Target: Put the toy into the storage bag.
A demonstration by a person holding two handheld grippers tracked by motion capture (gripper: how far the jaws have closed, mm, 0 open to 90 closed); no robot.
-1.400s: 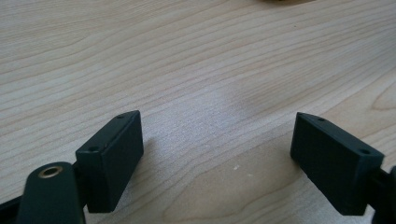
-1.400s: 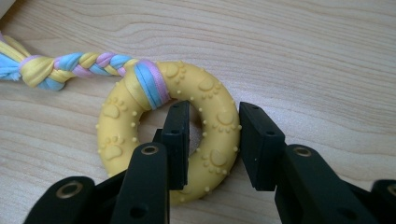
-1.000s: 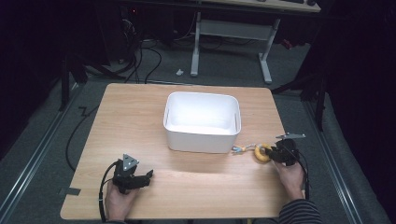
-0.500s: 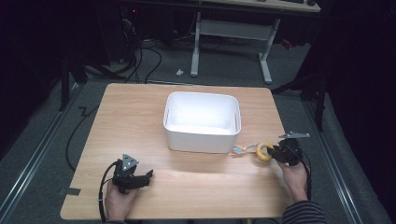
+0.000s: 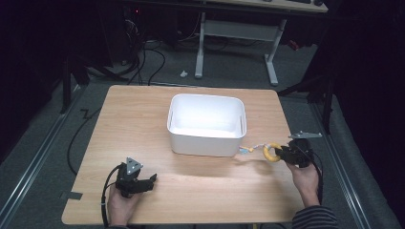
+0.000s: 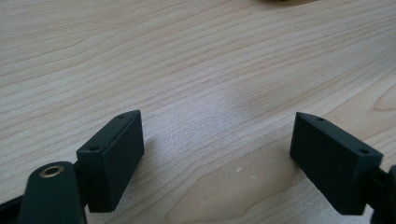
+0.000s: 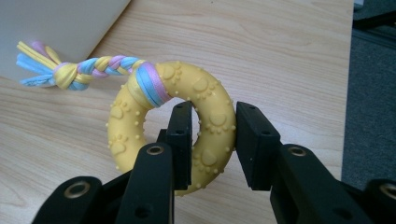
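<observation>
Two grippers are being held over a wooden table in the high view. The left gripper is being kept near the table's front left corner, its jaws standing wide apart with nothing between them. The right gripper is being held near the right edge, where a yellow ring toy is being gripped in its jaws. A braided tail is trailing from the ring toward a white bin, which is standing at the middle of the table, just beside the toy's tail end.

Bare wood is being looked at in the left gripper view, with the left gripper spread wide above the table.

One side of the ring toy is being clamped in the right gripper view: one jaw of the right gripper is being passed through the hole, the other pressed on the outer rim. The braided tail, in yellow, blue and pink, is being stretched toward the bin's wall.
</observation>
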